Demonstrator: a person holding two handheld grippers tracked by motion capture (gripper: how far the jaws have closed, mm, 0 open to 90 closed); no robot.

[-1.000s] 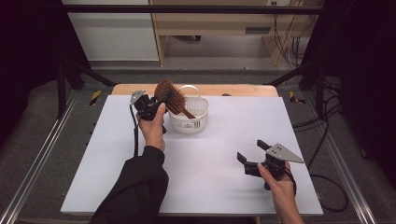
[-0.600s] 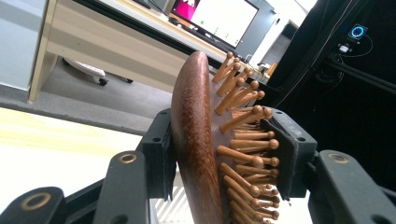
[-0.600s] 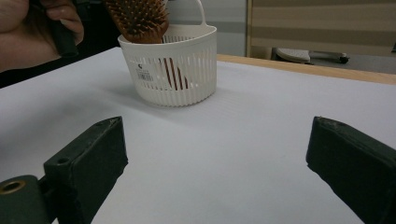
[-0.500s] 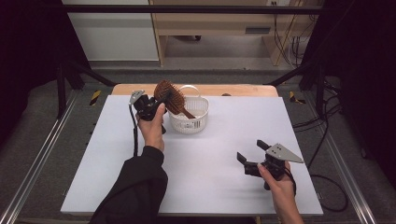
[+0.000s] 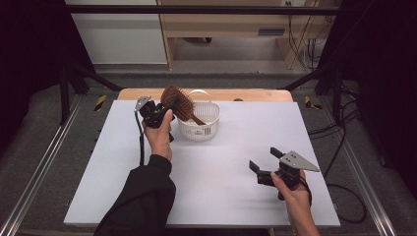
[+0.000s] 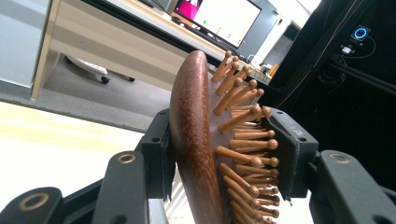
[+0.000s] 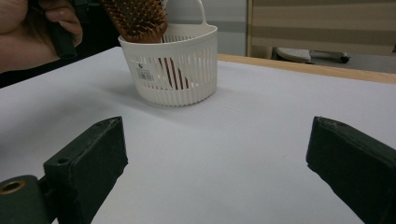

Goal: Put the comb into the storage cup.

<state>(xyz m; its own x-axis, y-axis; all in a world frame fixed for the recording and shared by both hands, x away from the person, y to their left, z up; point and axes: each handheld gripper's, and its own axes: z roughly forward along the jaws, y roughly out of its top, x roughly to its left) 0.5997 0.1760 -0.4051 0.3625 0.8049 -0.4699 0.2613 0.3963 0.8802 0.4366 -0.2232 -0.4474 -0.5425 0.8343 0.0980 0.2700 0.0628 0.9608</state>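
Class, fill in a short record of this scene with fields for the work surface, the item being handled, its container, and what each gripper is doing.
surface: white table
item: wooden hairbrush, head up, handle down inside the basket
container: white slotted basket with a handle, at the far middle of the table
left gripper: jaws closed on the brush head, one on the smooth back, one on the bristle side
right gripper: jaws wide apart, nothing between them, at the near right of the table, apart from the basket
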